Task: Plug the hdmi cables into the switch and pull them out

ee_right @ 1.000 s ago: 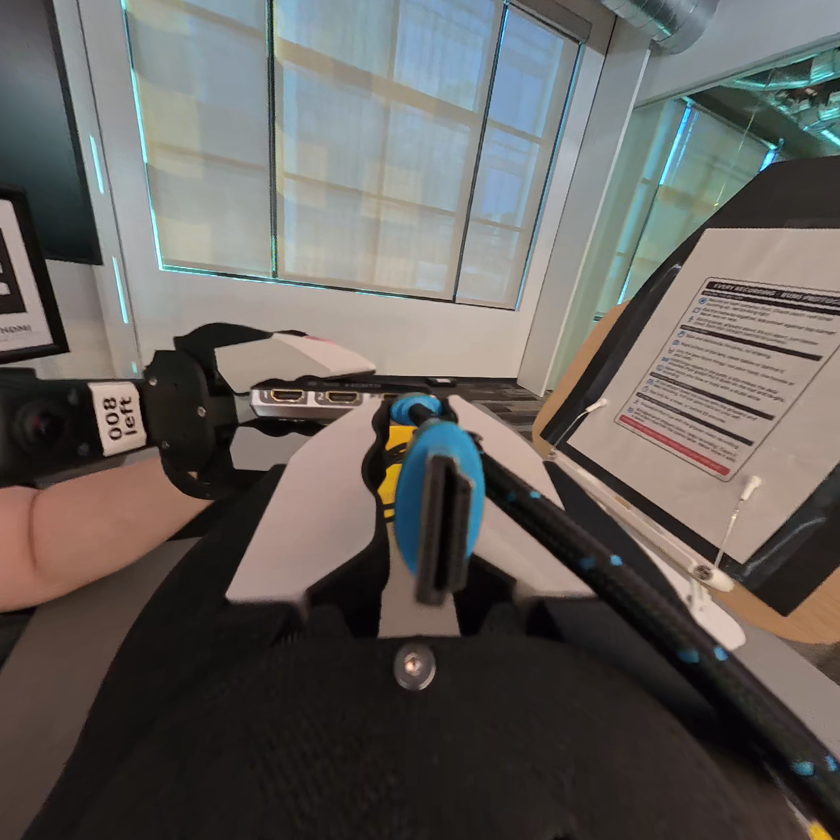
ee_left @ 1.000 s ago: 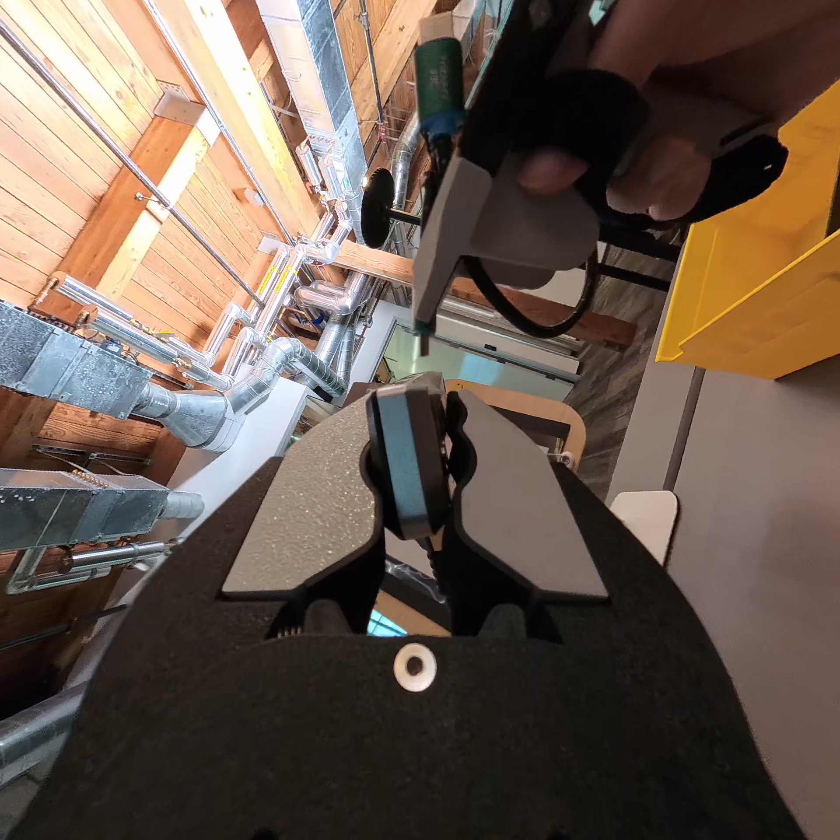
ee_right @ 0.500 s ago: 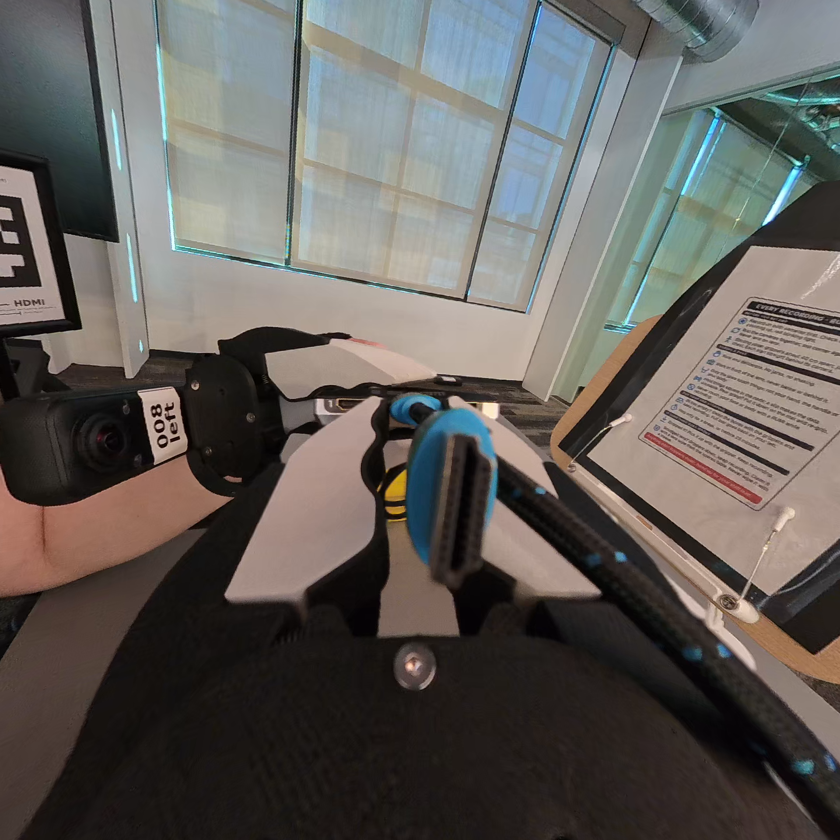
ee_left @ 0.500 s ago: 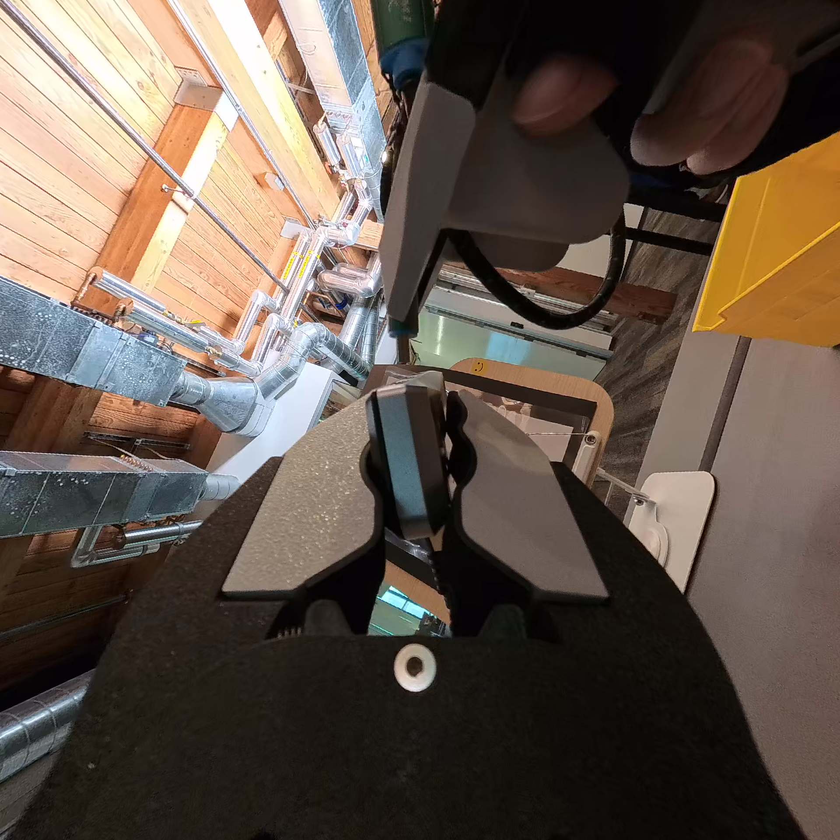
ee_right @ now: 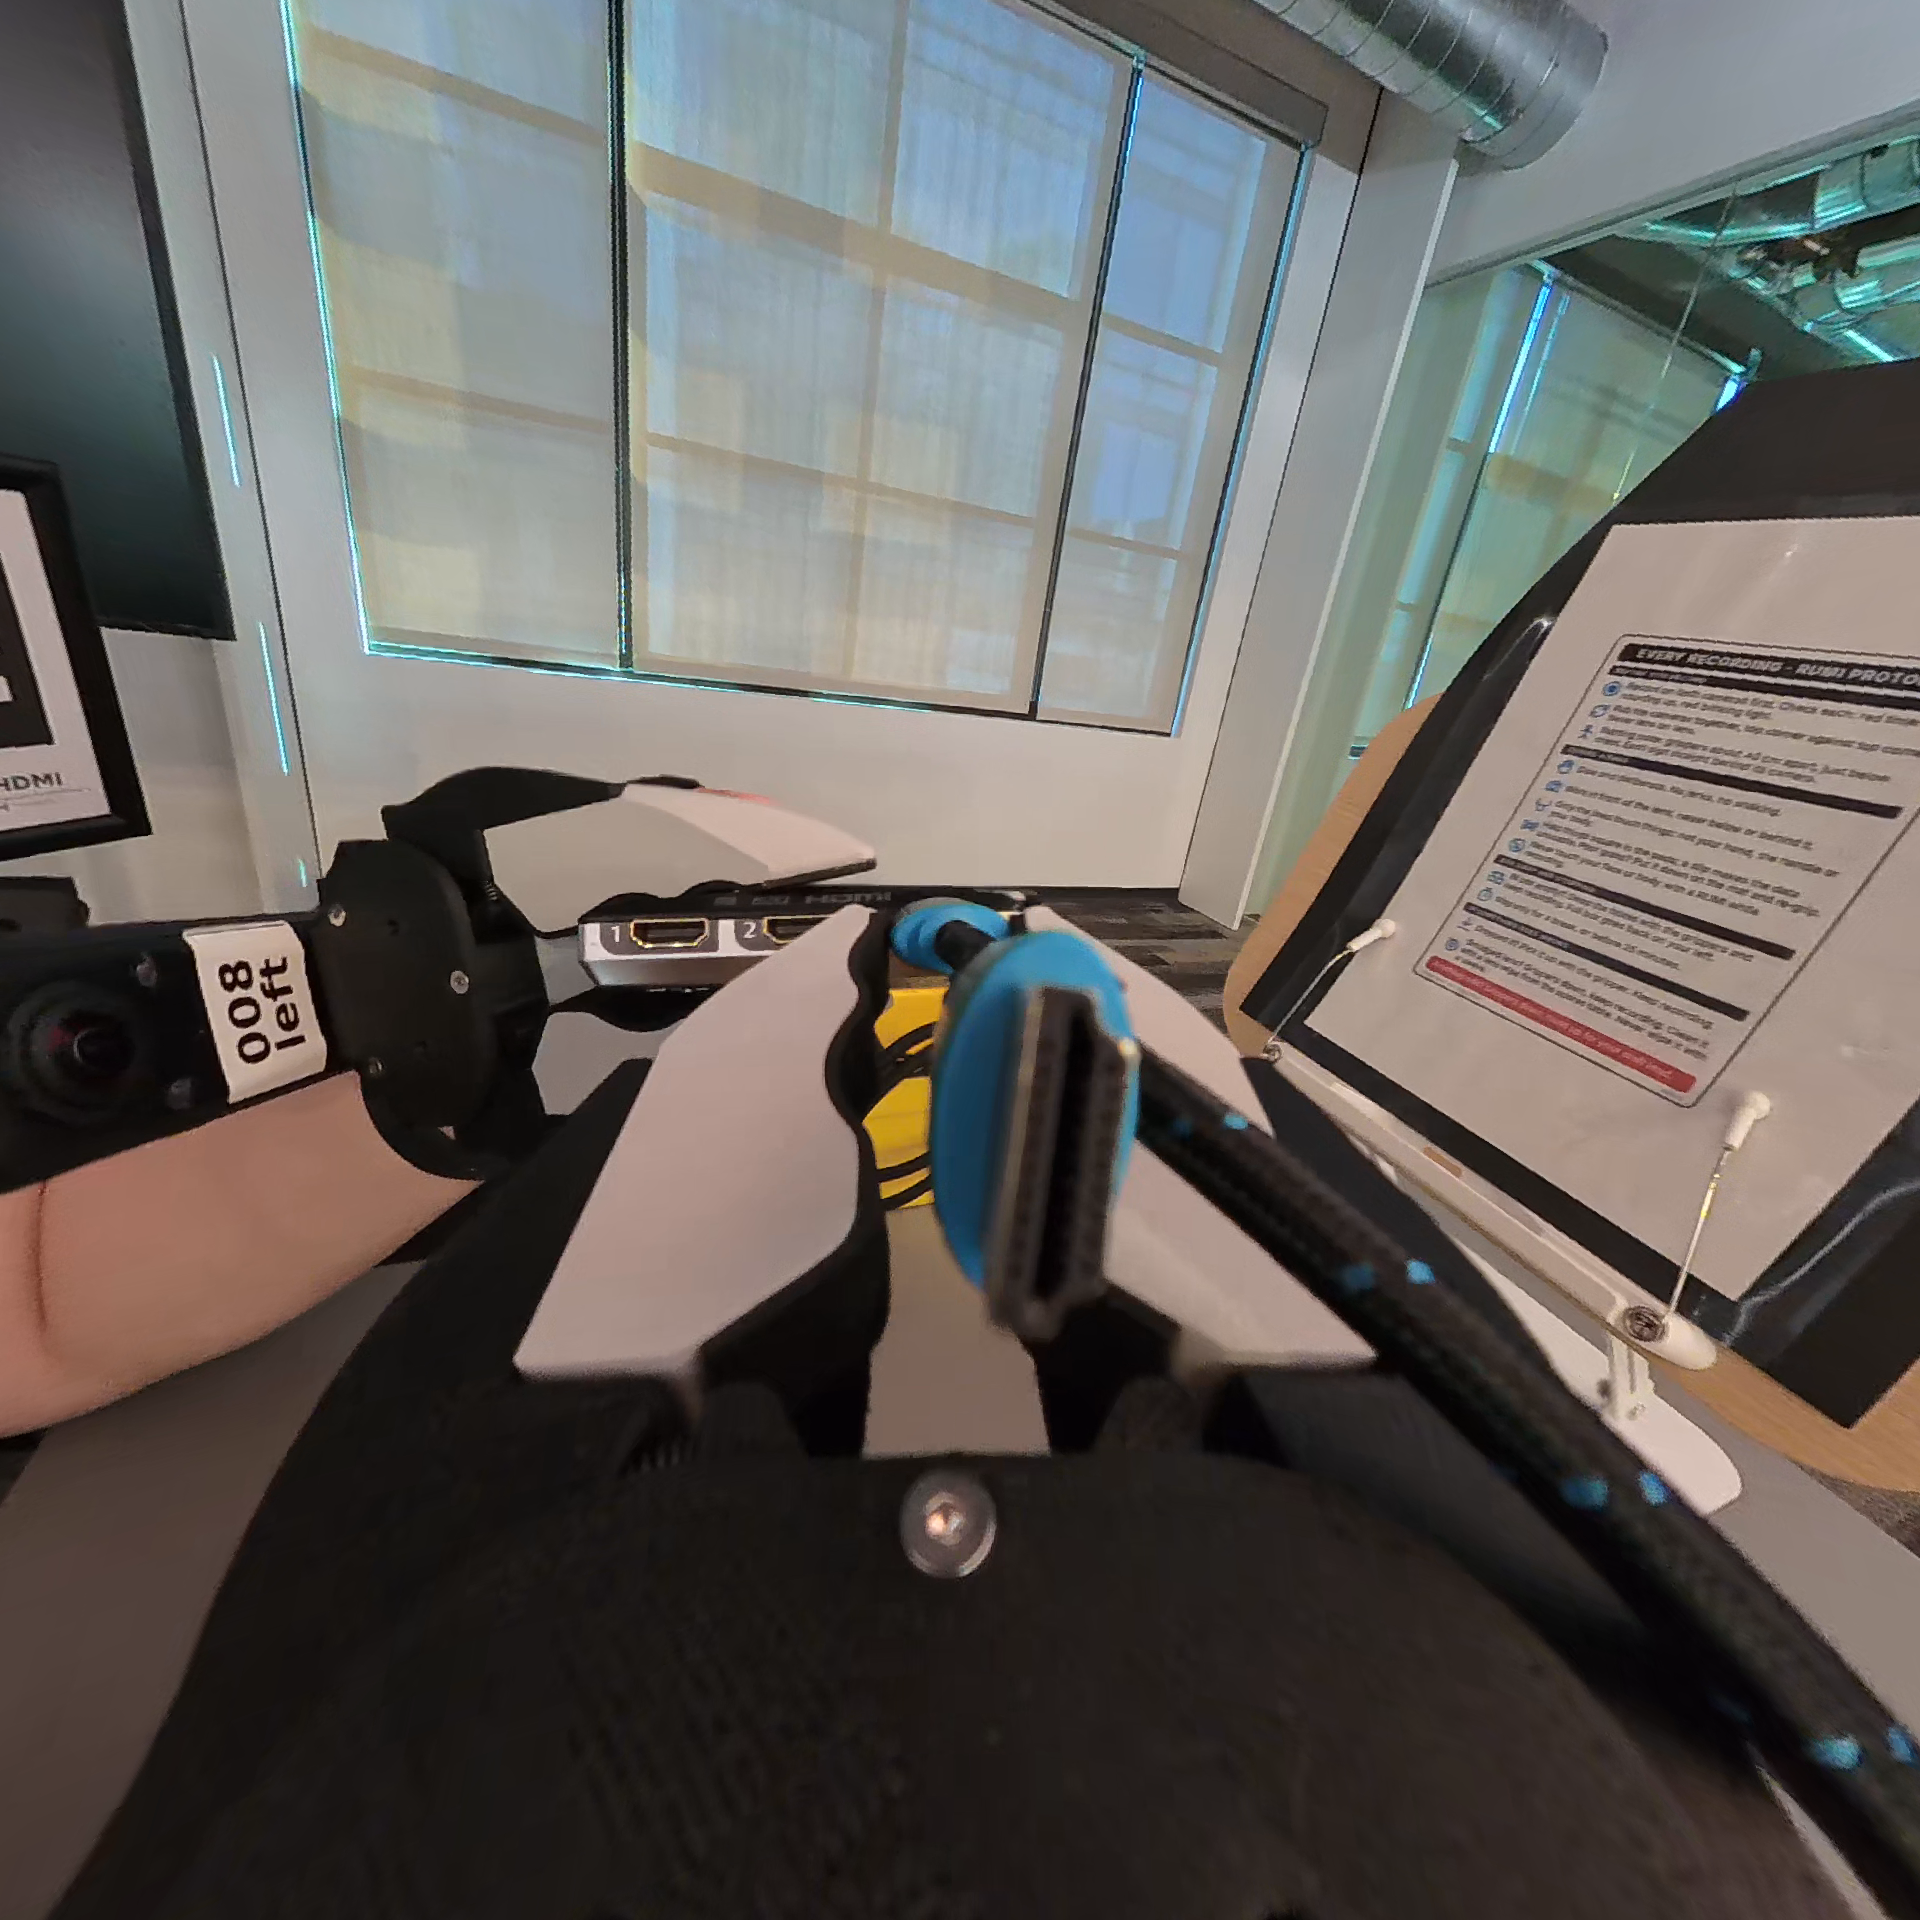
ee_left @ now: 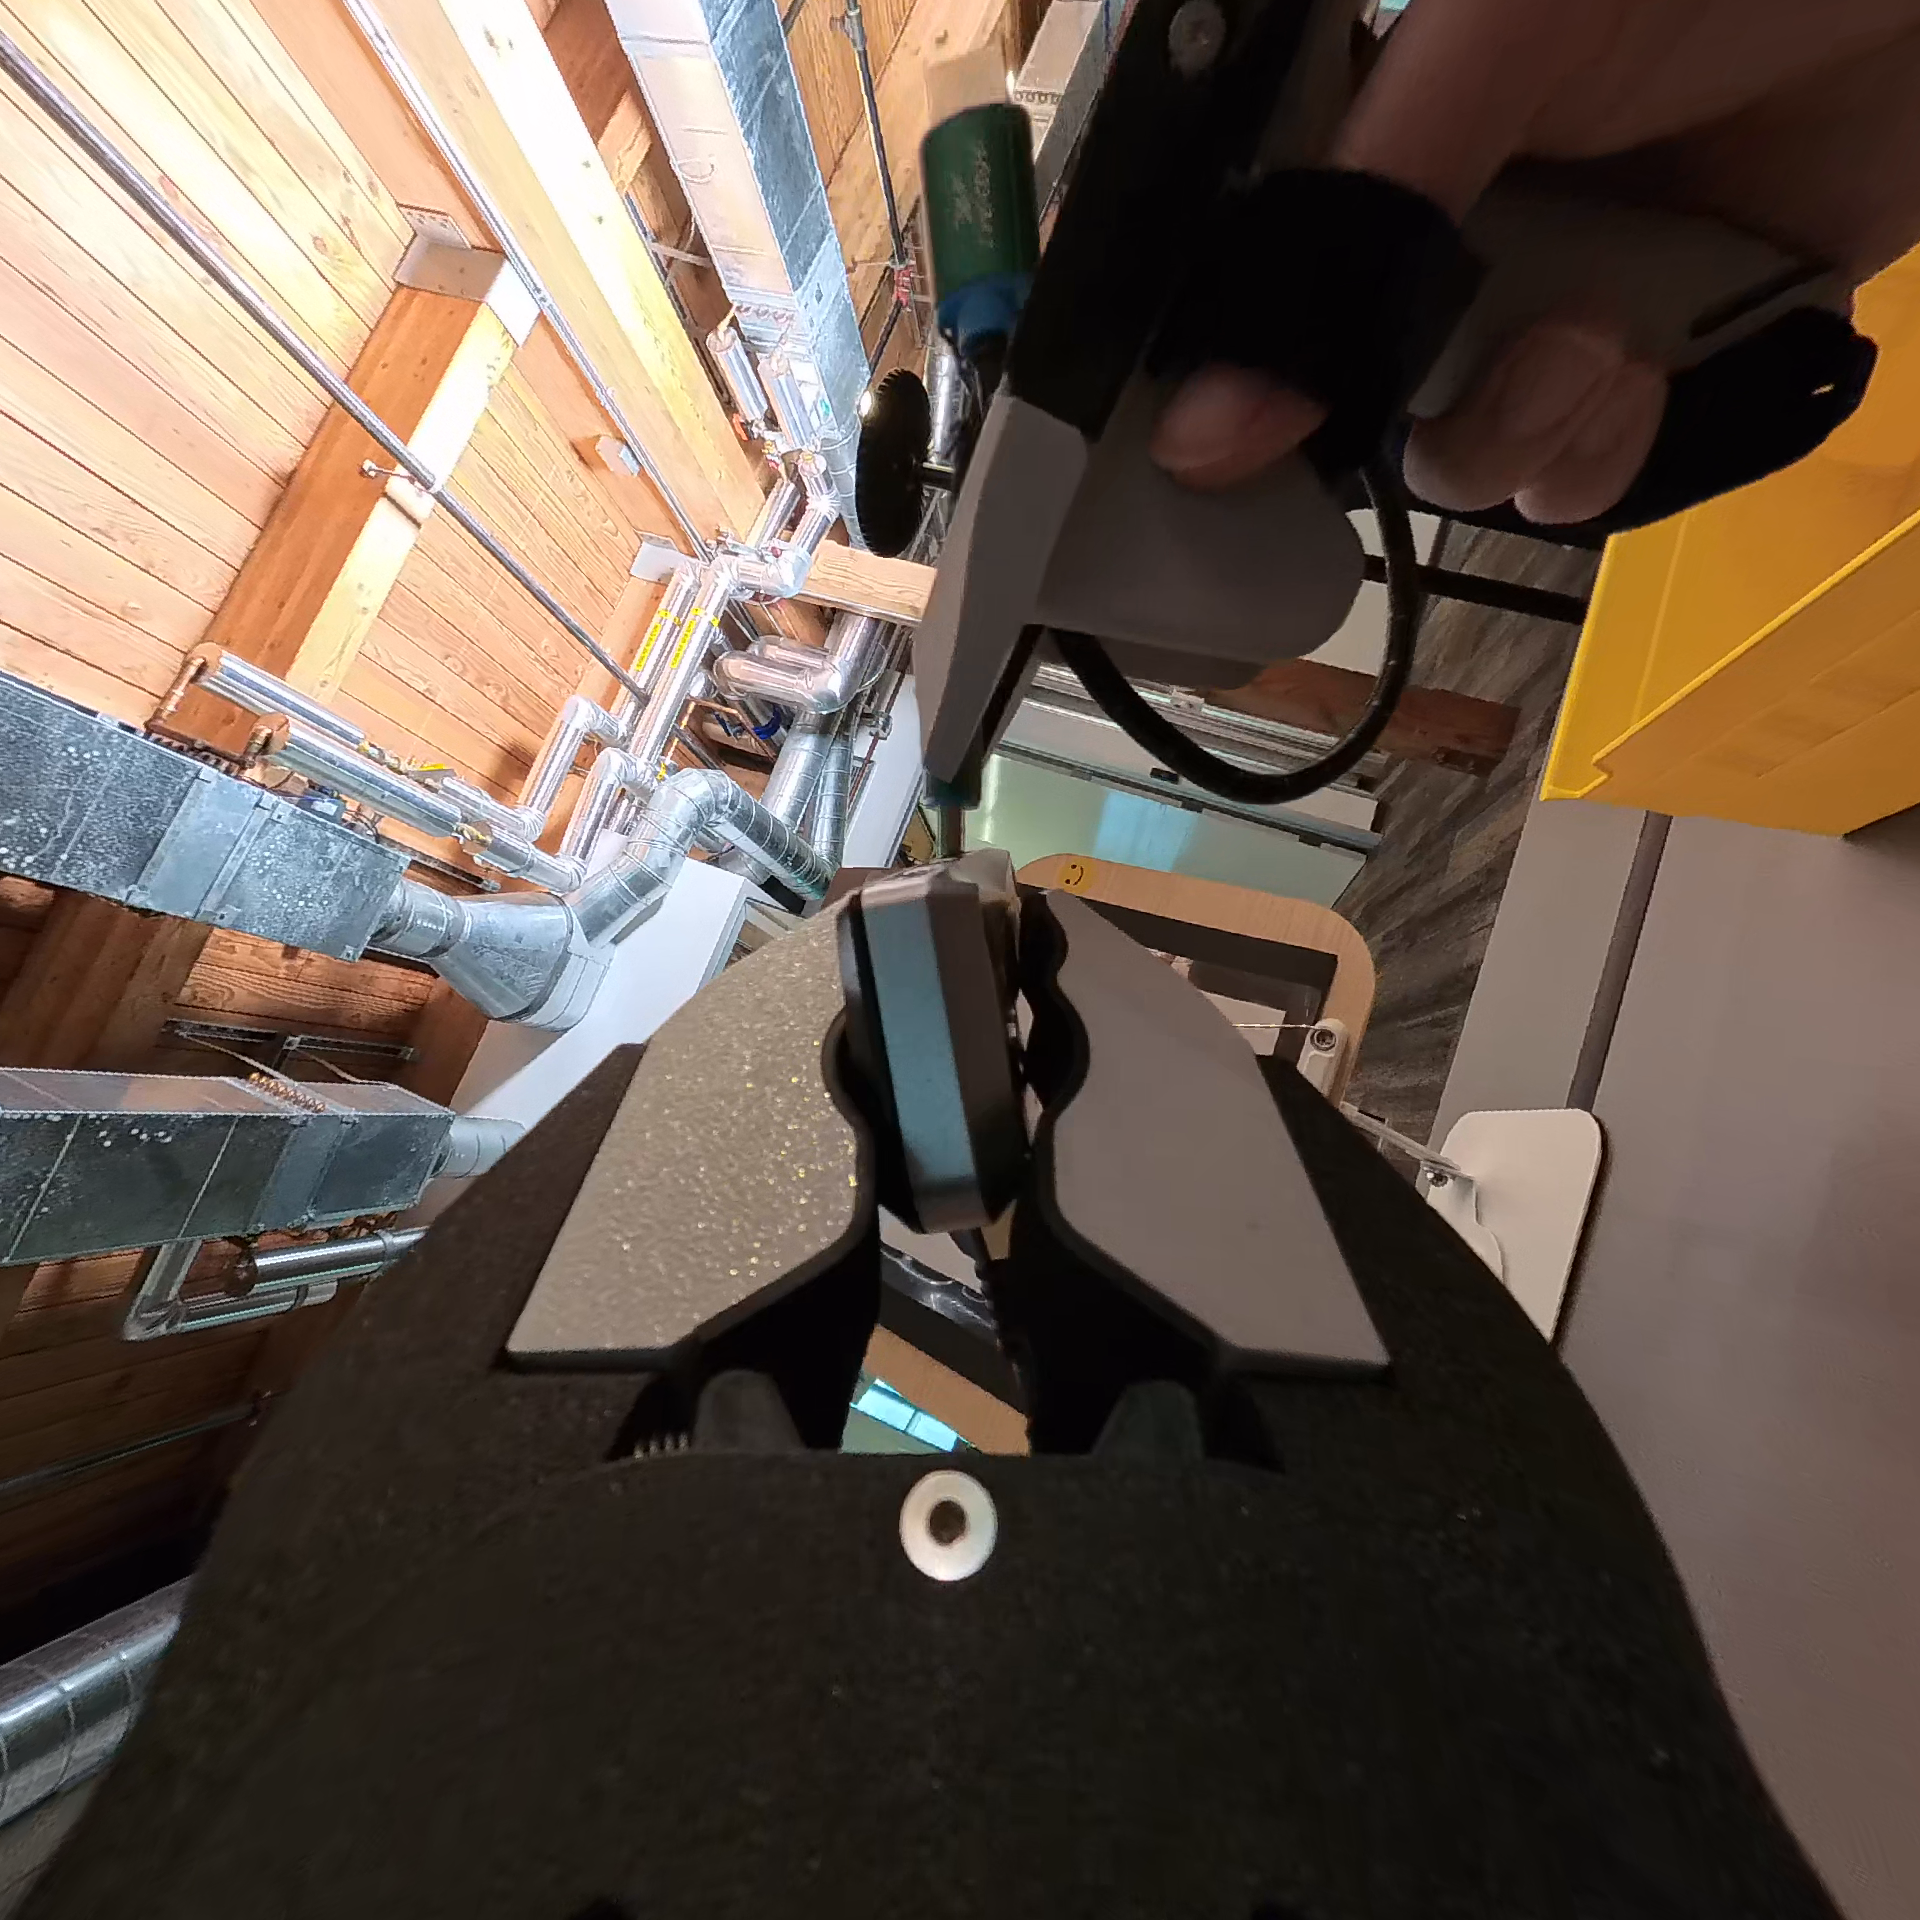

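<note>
My left gripper [ee_left: 940, 914] is shut on the HDMI switch [ee_left: 930, 1049], a dark slab seen edge-on. In the right wrist view the switch [ee_right: 665, 940] is a silver box with numbered ports facing me, held under the left gripper's white upper finger [ee_right: 727, 826]. My right gripper [ee_right: 940, 925] is shut on a black braided HDMI cable [ee_right: 1455, 1371] at a blue collar. A blue plug [ee_right: 1039, 1122] lies above the fingers, its metal end towards the camera. In the left wrist view the right gripper [ee_left: 951, 774], held by a hand, hovers just above the switch's far end.
A yellow bin [ee_left: 1766, 623] stands on the grey table [ee_left: 1766, 1351]. A wooden stand with an instruction sheet [ee_right: 1610, 883] is close at the right on a white base [ee_left: 1517, 1195]. A framed sign [ee_right: 42, 675] stands at the left.
The right gripper came closer to the switch, then drew back a little. The switch's ports, hidden half a second ago, show again. The loose blue plug has tilted.
</note>
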### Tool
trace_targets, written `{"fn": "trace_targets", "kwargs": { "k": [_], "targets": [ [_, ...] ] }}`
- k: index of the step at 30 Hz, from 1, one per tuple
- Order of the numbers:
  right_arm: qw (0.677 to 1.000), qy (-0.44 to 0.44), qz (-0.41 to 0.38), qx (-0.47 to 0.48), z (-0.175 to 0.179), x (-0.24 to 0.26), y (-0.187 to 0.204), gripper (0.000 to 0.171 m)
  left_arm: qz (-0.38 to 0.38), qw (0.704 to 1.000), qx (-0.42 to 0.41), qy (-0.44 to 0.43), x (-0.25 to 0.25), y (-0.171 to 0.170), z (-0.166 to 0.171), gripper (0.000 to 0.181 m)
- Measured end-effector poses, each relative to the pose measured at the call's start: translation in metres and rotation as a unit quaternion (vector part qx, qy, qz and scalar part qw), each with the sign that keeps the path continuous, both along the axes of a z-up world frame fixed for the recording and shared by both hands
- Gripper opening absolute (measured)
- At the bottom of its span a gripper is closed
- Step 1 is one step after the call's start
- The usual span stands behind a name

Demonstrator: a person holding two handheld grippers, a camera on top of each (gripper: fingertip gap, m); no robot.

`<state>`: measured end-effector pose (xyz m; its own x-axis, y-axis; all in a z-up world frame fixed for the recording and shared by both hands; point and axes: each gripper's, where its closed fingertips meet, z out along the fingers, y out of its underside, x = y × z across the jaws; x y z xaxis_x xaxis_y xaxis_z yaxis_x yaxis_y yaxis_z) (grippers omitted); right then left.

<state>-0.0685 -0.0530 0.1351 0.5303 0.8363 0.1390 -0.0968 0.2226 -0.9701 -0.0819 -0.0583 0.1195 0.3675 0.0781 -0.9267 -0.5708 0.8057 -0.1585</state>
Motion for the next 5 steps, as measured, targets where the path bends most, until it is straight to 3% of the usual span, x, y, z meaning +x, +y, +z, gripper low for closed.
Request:
{"fn": "trace_targets", "kwargs": {
  "k": [1, 5],
  "targets": [
    [1.0, 0.0, 0.0, 0.002, -0.0008, -0.0006, 0.0003, 0.024, 0.0, 1.0, -0.001, 0.001, -0.0003, 0.0003, -0.0003, 0.025],
    [1.0, -0.013, 0.001, 0.009, -0.0038, -0.001, 0.0007, 0.024, 0.002, 1.0, 0.001, 0.013, -0.0002, 0.0005, -0.0031, 0.025]
  ]
}}
